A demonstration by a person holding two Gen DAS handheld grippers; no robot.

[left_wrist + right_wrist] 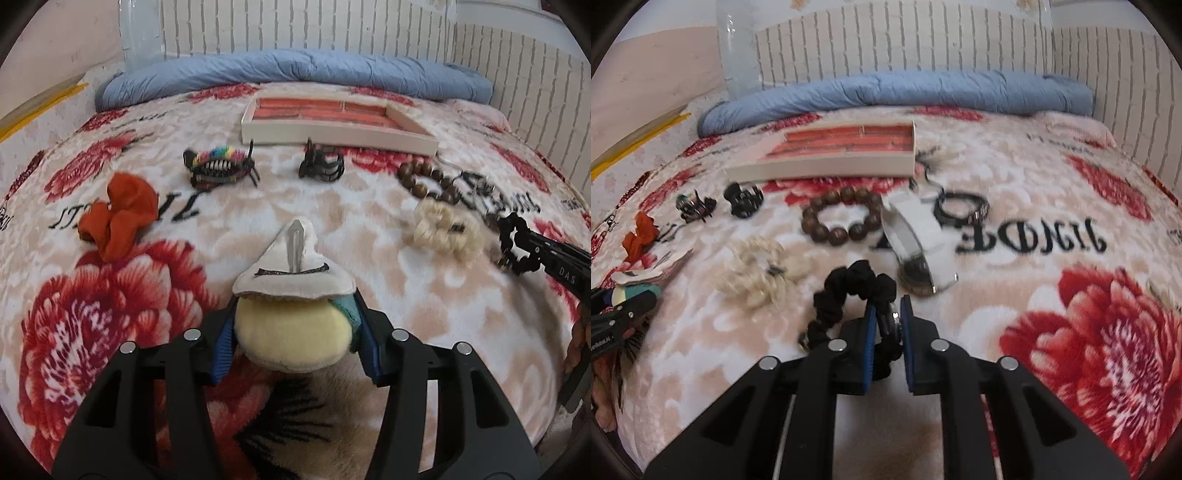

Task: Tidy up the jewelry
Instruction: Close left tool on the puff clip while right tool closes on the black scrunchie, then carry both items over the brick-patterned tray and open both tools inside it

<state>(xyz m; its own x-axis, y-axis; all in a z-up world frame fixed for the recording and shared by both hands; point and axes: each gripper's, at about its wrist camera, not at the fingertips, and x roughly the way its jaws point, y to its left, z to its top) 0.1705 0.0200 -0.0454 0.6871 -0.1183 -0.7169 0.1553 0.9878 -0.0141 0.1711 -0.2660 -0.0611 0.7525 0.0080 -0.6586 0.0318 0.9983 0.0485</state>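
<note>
The left tool (pixel 293 325) is clamped on a plush hair clip (pixel 293 291) just above the floral blanket (pixel 110 314). The right tool (pixel 888 314) is closed tight on a black scrunchie (pixel 849 295) lying on the blanket. Just past it lie a cream scrunchie (pixel 757 280), a white watch (pixel 919 243) and a wooden bead bracelet (pixel 840 216). Farther back stands the tray (pixel 827 162), before a blue quilt (pixel 897 92).
</note>
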